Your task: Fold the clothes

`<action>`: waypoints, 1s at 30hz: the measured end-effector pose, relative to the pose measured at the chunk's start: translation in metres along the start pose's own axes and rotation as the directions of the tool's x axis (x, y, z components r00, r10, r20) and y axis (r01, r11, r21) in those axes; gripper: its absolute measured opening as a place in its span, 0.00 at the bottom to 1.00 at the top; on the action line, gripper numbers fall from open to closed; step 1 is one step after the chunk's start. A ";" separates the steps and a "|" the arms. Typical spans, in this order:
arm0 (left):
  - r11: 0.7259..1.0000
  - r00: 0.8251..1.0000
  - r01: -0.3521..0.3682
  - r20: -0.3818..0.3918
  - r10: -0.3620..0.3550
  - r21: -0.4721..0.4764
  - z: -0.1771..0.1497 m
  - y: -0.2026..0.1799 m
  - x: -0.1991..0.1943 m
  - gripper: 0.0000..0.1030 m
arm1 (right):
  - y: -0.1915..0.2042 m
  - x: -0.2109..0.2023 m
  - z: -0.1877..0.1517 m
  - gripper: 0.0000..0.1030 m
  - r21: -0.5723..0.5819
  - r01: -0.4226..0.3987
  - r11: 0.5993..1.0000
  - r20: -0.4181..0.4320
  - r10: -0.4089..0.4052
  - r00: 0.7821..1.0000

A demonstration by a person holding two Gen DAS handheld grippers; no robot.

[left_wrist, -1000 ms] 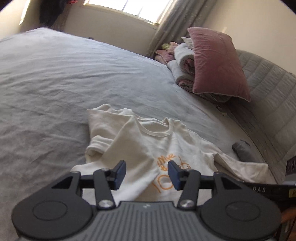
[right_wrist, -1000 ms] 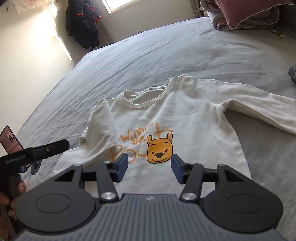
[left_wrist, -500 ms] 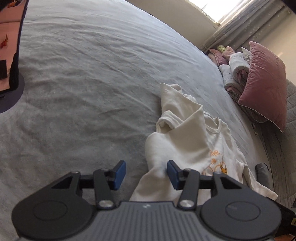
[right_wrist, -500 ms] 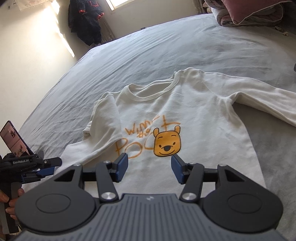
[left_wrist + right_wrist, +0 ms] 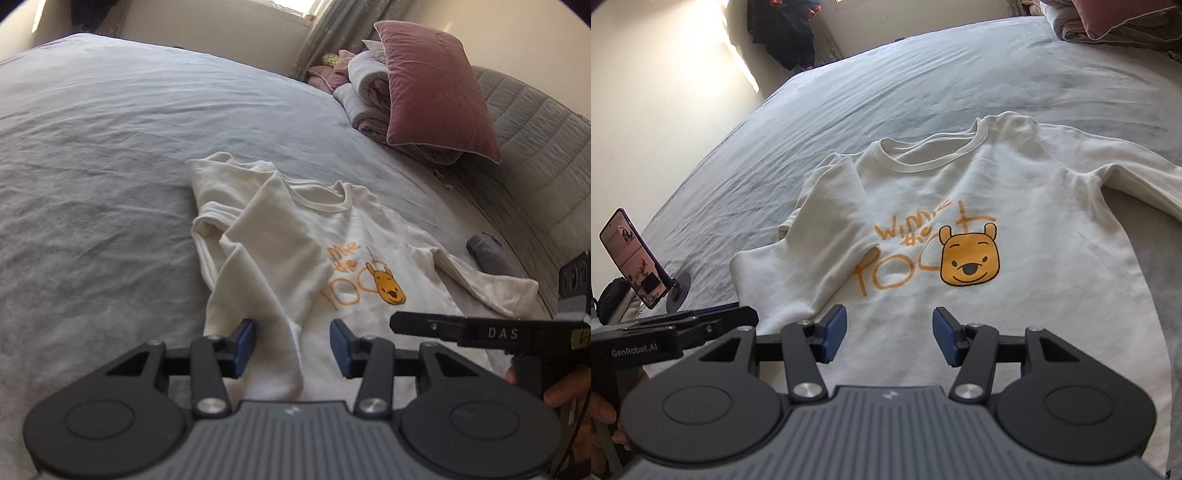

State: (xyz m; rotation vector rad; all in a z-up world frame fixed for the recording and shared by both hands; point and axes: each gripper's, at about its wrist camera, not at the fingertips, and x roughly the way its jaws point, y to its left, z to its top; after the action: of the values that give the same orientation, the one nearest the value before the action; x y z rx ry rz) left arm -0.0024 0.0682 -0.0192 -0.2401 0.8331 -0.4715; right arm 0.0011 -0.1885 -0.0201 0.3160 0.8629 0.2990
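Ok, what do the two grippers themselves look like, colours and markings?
Both match: the left gripper and right gripper have black linkage arms with silver pivot screws, blue finger pads, round black discs either side and a ribbed grey body. From the side, the right one reads "DAS", the left "GenRobot.AI". A thin dark cable hangs at the frame edge.

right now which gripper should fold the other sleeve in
Right. The unfolded sleeve stretches out on the right gripper's side; the left gripper sits over the already folded sleeve. Both are open.
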 end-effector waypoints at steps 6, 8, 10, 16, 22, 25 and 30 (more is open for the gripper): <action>0.994 0.997 0.060 -0.046 -0.056 0.090 -0.007 -0.013 -0.002 0.44 | -0.002 0.000 0.001 0.54 0.004 0.002 1.000 0.001 -0.002 1.000; 0.996 0.998 0.044 -0.055 -0.040 0.075 -0.006 -0.011 -0.007 0.44 | -0.004 -0.001 0.002 0.54 0.007 0.001 1.000 0.003 -0.001 1.000; 1.000 0.998 0.024 -0.059 -0.023 0.013 -0.003 0.001 -0.014 0.44 | -0.005 -0.002 0.003 0.54 0.009 0.000 1.000 0.006 0.000 1.000; 0.985 0.999 -0.006 -0.046 -0.002 -0.175 0.001 0.041 -0.036 0.43 | -0.005 -0.002 0.004 0.54 0.009 0.003 1.000 0.008 -0.003 1.000; 0.913 0.984 0.048 -0.137 -0.112 -0.406 -0.013 0.072 -0.024 0.36 | -0.002 0.002 0.002 0.54 0.008 -0.009 1.000 -0.008 0.009 1.000; 0.844 0.972 0.085 -0.142 -0.186 -0.530 -0.023 0.083 -0.015 0.32 | 0.002 0.006 -0.001 0.54 0.007 -0.025 1.000 -0.024 0.025 0.999; 0.787 0.984 0.072 -0.086 -0.157 -0.612 -0.031 0.086 -0.012 0.14 | 0.009 0.010 -0.004 0.54 -0.018 -0.027 0.999 -0.040 0.026 0.999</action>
State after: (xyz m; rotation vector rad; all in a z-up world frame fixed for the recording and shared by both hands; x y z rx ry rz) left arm -0.0071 0.1481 -0.0646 -0.8733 1.0928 -0.3191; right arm 0.0030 -0.1760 -0.0265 0.3057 0.8952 0.3389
